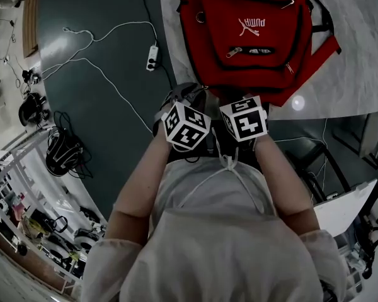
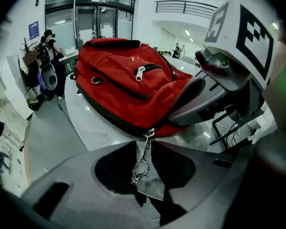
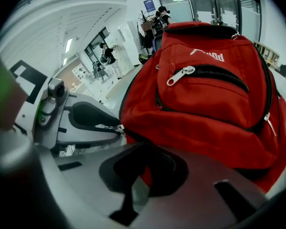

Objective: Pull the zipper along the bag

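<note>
Red cloth bag point(image 2: 128, 80); metal zipper pull point(image 2: 141, 165); glossy pale tabletop point(image 2: 93, 128).

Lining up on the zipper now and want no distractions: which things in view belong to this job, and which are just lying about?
In the job: red backpack; zipper pull between the left gripper's open jaws; right gripper at the backpack's edge.
Lying about: power strip on the floor; coiled black cables; person by the glass doors.
</note>
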### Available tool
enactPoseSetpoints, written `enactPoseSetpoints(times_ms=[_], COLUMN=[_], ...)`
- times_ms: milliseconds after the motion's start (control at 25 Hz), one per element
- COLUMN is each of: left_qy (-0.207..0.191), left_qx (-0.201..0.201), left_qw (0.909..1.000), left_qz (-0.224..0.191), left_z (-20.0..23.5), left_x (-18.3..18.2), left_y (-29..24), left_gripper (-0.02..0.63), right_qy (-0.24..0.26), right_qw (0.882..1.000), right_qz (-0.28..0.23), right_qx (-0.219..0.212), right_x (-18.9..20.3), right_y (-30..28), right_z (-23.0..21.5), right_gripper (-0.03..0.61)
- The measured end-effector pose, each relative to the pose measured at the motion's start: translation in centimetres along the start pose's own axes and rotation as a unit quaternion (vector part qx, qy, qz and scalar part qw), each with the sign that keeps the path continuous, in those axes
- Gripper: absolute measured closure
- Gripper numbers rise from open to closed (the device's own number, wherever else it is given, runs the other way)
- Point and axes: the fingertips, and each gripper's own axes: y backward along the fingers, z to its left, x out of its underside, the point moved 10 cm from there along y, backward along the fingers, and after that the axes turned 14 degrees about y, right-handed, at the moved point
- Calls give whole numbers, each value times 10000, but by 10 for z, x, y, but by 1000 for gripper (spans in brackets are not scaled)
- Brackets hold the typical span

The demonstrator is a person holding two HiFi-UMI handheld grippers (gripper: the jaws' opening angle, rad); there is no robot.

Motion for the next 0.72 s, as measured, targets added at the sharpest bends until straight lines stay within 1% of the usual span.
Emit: enactPoseSetpoints(times_ms=[120,160,200,240,360,520,720], left_qy=[-75,-23,53,122,249,535,466], left_qx=[-11,14,34,41,73,179,59], left_qw=[10000,10000,10000,9999,9996,9984,9988], left_qz=[52,56,53,48,68,99,145], left_z=[-2,-3,-3,-4,-4,-1,0], left_x=[-1,-1,0,0,1,0,-3], left_y=[-3,-3,-3,-4,-5,-5,-5], left_gripper=[518,536,567,578,584,589,592], right_qy=[30,34,31,23,12,103,423], right_qw=[10000,10000,10000,10000,9999,9997,9988], right_qz=[-25,-23,-20,-17,9,29,-43], right_qx=[18,7,-14,-40,-139,-217,-236], right_x=[0,0,0,0,0,0,-3], right_y=[0,-1,-1,-1,-2,-3,-1], right_z=[0,0,0,0,-2,-3,0], right_gripper=[551,551,551,551,551,551,551])
